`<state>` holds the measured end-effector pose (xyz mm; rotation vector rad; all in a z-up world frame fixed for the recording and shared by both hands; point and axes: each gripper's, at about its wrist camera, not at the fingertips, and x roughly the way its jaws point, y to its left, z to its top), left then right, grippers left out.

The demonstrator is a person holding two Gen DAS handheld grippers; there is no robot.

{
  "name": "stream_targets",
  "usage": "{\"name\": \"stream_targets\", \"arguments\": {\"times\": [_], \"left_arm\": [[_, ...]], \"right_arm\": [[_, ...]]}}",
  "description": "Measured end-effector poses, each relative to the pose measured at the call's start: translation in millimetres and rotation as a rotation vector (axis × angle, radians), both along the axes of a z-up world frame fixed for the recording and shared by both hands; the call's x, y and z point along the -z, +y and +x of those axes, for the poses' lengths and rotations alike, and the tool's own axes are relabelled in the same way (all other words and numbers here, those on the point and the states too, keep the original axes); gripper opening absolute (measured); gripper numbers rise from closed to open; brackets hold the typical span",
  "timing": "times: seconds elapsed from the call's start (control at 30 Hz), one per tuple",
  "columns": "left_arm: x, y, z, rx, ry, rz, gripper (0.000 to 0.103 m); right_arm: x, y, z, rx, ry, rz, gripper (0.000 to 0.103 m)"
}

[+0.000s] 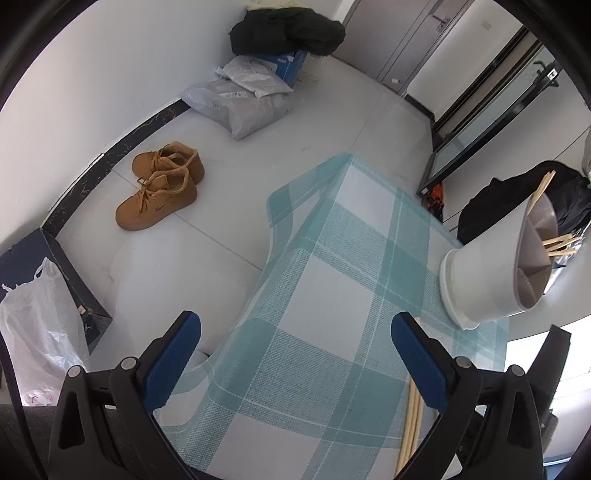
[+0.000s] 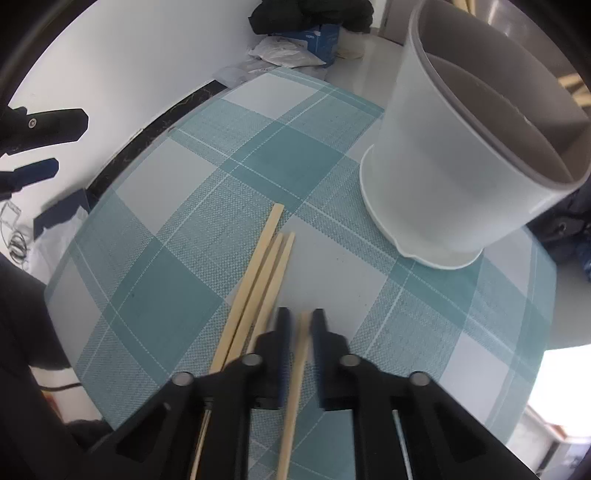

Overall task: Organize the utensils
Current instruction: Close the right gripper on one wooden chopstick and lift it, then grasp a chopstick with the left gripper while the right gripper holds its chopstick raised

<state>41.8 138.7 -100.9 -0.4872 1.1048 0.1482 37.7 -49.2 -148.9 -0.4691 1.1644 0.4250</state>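
My right gripper (image 2: 301, 321) is shut on a single wooden chopstick (image 2: 295, 391), held between its dark pads just above the checked tablecloth (image 2: 177, 280). Three more chopsticks (image 2: 258, 284) lie side by side on the cloth to its left. A white utensil holder (image 2: 461, 177) with a grey divided insert stands at the far right of the table. In the left wrist view the holder (image 1: 484, 280) has chopsticks (image 1: 559, 245) sticking out of it. My left gripper (image 1: 295, 354) hangs open over the table's left edge, nothing between its blue pads. Loose chopsticks (image 1: 412, 424) lie by its right finger.
The table's left edge drops to a pale floor with tan shoes (image 1: 162, 184), grey parcel bags (image 1: 240, 99), a dark coat on a blue box (image 1: 288, 33) and a white plastic bag (image 1: 40, 325). A black bag (image 1: 517, 206) sits beyond the holder.
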Motion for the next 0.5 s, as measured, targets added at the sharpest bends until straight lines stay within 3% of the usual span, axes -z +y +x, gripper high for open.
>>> {"name": "stream_targets", "arguments": {"times": [0.13,0.2,0.4,0.5], "left_arm": [[8.8,-10.0,3.1,0.037,0.036,0.013,0.1],[10.0,-19.6,3.4,0.06,0.041,0.045,0.1],[16.0,-59.7,4.9,0.189,0.071,0.078,0.1],[22.6,-82.0,7.4,0.279,0.101,0.104,0.1]], "right_arm": [[-11.0,-5.2,0.1,-0.006,-0.028,0.052,0.005],[-24.1,-15.2,5.3,0.047,-0.05,0.134,0.005],[-70.0,-78.1,12.2,0.251,-0.135,0.498,0.005],[-72.2,-113.9,13.7,0.348,-0.126,0.679,0.005]]}}
